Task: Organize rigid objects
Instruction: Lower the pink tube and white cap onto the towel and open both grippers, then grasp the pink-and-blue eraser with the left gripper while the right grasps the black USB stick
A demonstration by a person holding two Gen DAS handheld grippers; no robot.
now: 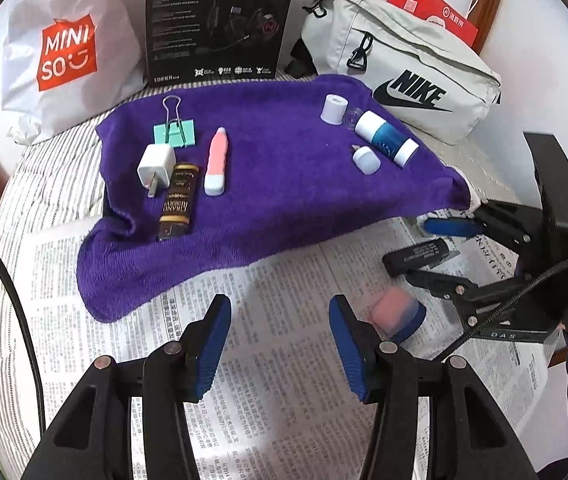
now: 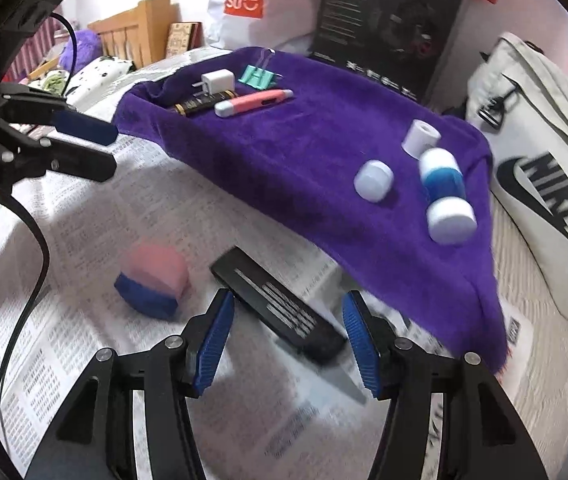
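My left gripper (image 1: 279,340) hangs open over the newspaper (image 1: 267,280) with nothing between its fingers. A pink and blue eraser (image 1: 398,314) lies just to its right. My right gripper (image 2: 288,340) is open and straddles a flat black tube (image 2: 279,308) lying on the paper; its pads do not press on the tube. On the purple towel (image 1: 284,200) rest a green binder clip (image 1: 174,130), a white charger plug (image 1: 155,168), a black and gold tube (image 1: 178,200), a pink pen-shaped thing (image 1: 216,162), two white caps (image 1: 334,109) and a blue and white bottle (image 1: 386,138).
Behind the towel stand a white Miniso bag (image 1: 67,52), a black headset box (image 1: 219,20), a grey Nike pouch (image 1: 404,68) and a red paper bag (image 1: 432,8). A black cable (image 1: 23,320) runs along the left. The towel's right corner droops beside my right gripper.
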